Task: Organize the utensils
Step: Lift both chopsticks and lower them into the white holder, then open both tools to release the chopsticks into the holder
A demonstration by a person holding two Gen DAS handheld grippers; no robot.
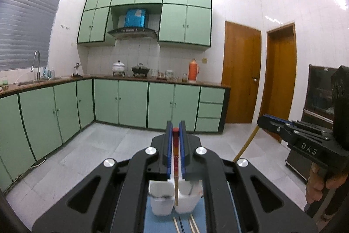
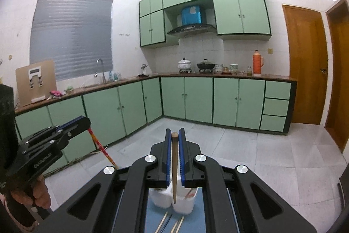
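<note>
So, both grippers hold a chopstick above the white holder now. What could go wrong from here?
1. The left gripper pinches the red-topped chopstick near its upper end, so its long free tip may swing and miss the white two-compartment plastic holder.
2. The right gripper holds the plain wooden chopstick over the holder's divider; it could land in the wrong compartment.
3. Both grippers are close together and might collide.

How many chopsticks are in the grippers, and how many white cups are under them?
Red chopstick: 1, in the left gripper
Plain wooden chopstick: 1, in the right gripper
White cups: 2
Total: 4
</note>
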